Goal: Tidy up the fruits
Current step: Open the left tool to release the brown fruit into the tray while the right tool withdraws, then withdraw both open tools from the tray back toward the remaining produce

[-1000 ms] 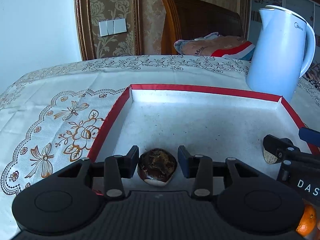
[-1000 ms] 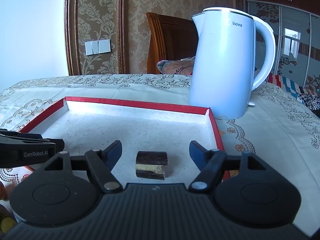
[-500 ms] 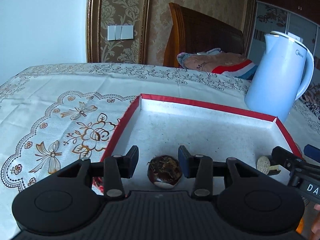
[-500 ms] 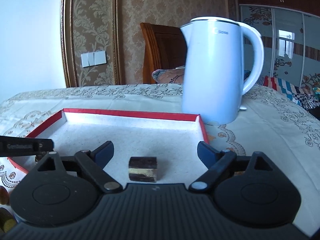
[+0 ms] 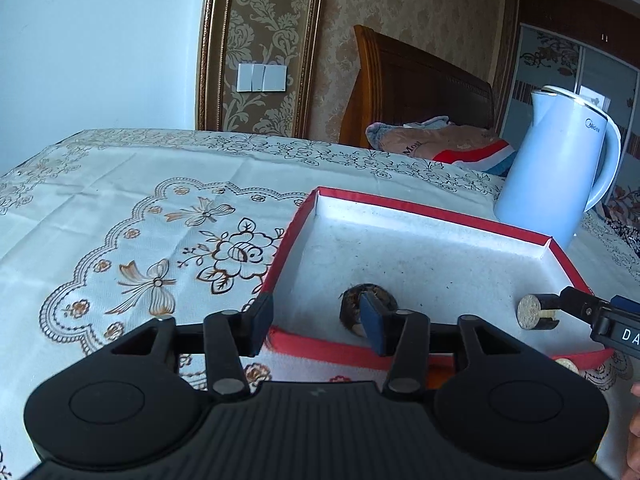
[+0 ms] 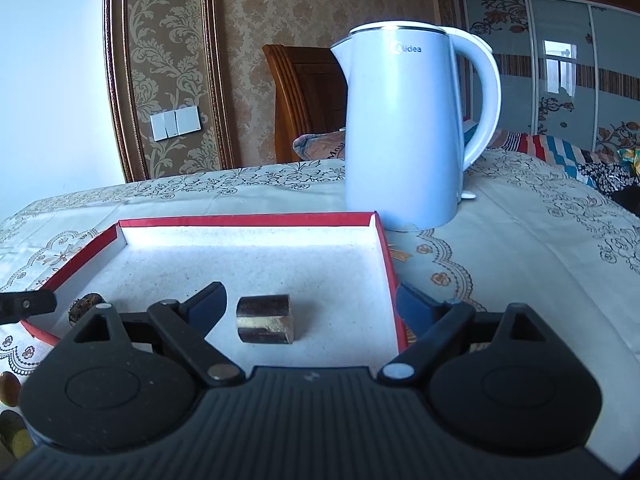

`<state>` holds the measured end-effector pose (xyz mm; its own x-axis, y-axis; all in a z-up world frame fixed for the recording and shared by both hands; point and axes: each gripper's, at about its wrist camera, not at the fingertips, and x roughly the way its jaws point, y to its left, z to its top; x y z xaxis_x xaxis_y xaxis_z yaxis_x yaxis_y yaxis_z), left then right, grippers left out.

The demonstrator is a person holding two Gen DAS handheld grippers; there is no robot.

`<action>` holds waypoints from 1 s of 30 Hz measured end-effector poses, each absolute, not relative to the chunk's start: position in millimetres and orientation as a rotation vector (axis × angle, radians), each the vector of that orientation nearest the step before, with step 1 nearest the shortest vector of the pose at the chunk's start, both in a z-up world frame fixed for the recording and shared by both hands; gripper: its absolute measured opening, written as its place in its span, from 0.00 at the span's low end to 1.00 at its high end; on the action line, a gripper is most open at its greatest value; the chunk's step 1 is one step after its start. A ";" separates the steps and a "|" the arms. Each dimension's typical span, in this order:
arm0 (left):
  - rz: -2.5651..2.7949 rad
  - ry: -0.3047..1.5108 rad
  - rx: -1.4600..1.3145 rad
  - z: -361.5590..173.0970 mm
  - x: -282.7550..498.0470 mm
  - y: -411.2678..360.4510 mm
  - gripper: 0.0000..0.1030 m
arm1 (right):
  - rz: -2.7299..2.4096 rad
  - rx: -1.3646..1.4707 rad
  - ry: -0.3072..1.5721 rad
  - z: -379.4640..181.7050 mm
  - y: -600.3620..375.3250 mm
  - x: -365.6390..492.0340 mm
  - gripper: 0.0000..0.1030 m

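Your left gripper (image 5: 316,330) tilts downward over the near-left corner of the red-edged tray (image 5: 432,211). Its fingers are opening and hold nothing. The left finger (image 5: 262,322) hangs outside the tray over the tablecloth (image 5: 132,216); the right finger (image 5: 372,326) sits in front of the dark round fruit (image 5: 366,308), partly hiding it. Whether that finger touches the fruit you cannot tell. The fruit lies on the tray floor close to the near wall, toward the left side.

Your right gripper (image 6: 308,308) also angles downward, at the near-right part of the tray (image 6: 248,221). Its fingers stand wide apart and grip nothing. The left finger (image 6: 206,306) is over the tray floor; the right one (image 6: 418,310) is outside the red right wall. The dark cut piece (image 6: 266,318), with a pale band along its side, rests on the tray floor between them, clear of both, nearer the left finger.

In the left view the same cut piece (image 5: 536,312) lies near the tray's right wall, with a tip of your right gripper just beside it.

A pale blue kettle (image 6: 404,128) stands on the counter beyond the tray's far-right corner. A few small fruits (image 6: 10,388) lie off the tray at the near left.
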<state>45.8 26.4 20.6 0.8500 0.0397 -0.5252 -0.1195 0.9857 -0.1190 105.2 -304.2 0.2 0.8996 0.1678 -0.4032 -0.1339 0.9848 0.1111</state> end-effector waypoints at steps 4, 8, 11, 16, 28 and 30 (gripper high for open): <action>0.091 0.533 -0.145 20.3 35.7 28.6 0.53 | 0.154 0.082 0.421 -1.1 -304.6 100.7 0.90; 0.088 0.543 -0.135 16.3 27.8 28.3 0.53 | 0.157 0.086 0.421 -3.4 -305.7 93.5 0.92; 0.091 0.539 -0.126 14.0 21.0 29.4 0.53 | 0.161 0.098 0.415 -4.5 -308.7 87.6 0.93; 0.099 0.530 -0.111 10.2 8.2 31.1 0.53 | 0.158 0.119 0.409 -5.5 -313.9 80.3 0.94; 0.057 0.510 -0.116 7.4 -22.0 32.1 0.61 | 0.156 0.136 0.427 -7.8 -322.1 67.6 0.94; 0.048 0.504 -0.115 7.4 -26.9 30.8 0.63 | 0.154 0.148 0.430 -7.6 -326.8 61.5 0.94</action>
